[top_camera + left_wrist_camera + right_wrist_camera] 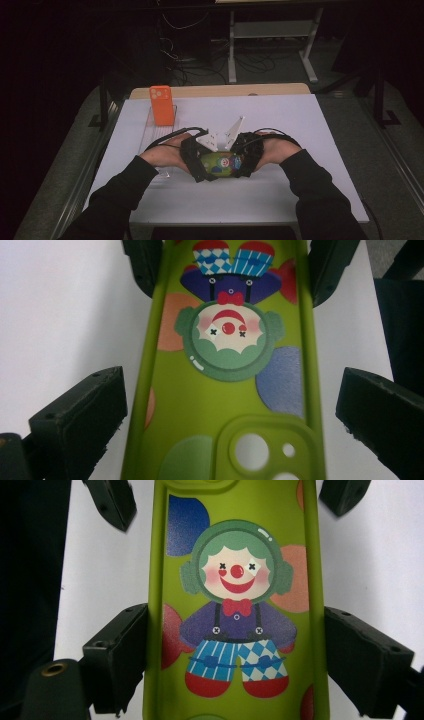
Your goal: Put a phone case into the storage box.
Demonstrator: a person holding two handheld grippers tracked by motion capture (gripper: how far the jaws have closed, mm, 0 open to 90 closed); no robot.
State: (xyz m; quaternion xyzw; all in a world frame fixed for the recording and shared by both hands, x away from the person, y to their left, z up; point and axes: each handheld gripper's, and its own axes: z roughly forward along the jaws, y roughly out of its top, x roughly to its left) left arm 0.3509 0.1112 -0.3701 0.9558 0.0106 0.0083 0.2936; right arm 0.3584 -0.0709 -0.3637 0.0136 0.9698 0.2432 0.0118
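Observation:
A lime-green phone case (220, 164) printed with a clown lies flat on the white table (280, 125), near its front middle. My two grippers face each other across it, one at each end. The left gripper (198, 167) straddles the camera-cutout end (260, 450); its jaws stand a little off both long edges, open. The right gripper (245, 160) holds the end with the clown's feet (235, 680), its pads (120, 655) pressed against both sides of the case (235, 605). In the left gripper view my left gripper (232, 390) frames the case (225, 390).
An orange phone (162, 105) stands upright in a clear plastic rack (152, 135) at the table's back left. A wooden board edge (220, 91) runs along the far side. Cables and a desk frame (270, 30) lie on the dark floor beyond.

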